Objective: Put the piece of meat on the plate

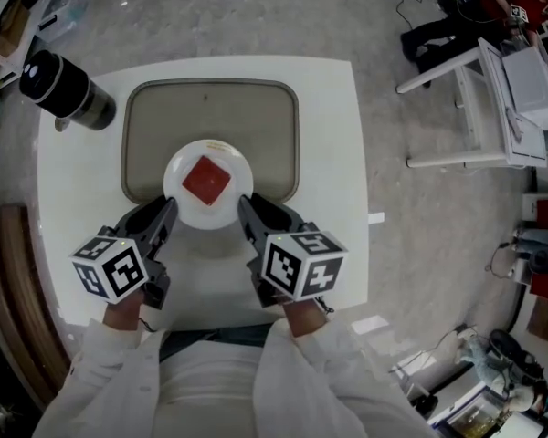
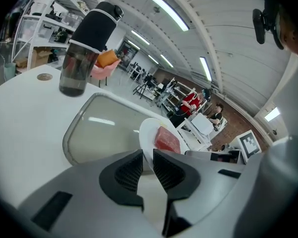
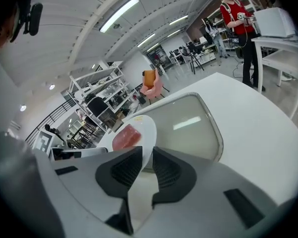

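Both sides of plate (image 1: 179,173) pinched, left gripper (image 1: 169,208) and right gripper (image 1: 245,206) clamped, gripped edges hidden, meat (image 1: 206,180) seemingly centred.

A square white table (image 1: 333,144) with rounded corners stands on a pale, mottled floor (image 1: 420,245). A wide grey-beige tray (image 1: 210,117) with a raised rim and rounded corners lies flat on the table's far half, its long side running across the table and a margin of white top showing on every side. At the far left corner, just beyond the tray's corner and not touching it, a bottle (image 1: 68,91) with a black cap and smoky clear body stands upright. A small brown disc (image 2: 44,76) lies flat near the bottle's foot.
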The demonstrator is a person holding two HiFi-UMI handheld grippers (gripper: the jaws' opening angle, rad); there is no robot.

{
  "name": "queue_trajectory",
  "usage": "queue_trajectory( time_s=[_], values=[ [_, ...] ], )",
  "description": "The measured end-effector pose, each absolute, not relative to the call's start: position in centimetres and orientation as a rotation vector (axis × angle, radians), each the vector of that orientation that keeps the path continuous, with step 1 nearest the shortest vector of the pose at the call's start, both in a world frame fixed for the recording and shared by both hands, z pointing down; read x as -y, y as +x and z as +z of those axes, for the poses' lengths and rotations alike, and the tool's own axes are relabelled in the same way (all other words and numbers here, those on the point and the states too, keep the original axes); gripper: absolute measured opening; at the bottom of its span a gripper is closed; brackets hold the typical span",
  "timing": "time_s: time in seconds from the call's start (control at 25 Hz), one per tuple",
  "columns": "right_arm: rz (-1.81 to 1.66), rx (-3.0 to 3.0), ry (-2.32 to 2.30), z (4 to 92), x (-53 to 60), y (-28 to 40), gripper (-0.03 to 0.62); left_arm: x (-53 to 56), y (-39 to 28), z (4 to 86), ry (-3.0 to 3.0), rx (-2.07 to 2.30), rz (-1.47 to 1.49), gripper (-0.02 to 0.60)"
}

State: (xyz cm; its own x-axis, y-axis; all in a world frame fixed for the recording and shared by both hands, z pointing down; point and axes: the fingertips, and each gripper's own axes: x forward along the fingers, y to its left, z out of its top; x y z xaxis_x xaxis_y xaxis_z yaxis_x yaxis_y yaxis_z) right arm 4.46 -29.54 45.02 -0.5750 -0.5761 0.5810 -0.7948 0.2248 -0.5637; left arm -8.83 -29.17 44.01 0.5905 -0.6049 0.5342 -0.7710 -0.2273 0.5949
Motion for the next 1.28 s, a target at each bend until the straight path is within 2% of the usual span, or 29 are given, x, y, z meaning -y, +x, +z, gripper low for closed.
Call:
queue_trajectory(
  time_s=[0.6, 1.28],
  values=[
    [1.243, 2.236, 1.287, 47.9, 36.9, 2.4, 0.072, 35.7, -10.8, 47.4, 1.898, 1.146, 0.222, 0.063],
    [1.268, 2.112, 1.258, 50.2, 40.1, 3.0, 0.072, 39.0, -10.0, 49.1, 1.892, 1.181, 0.435, 0.064]
  ],
)
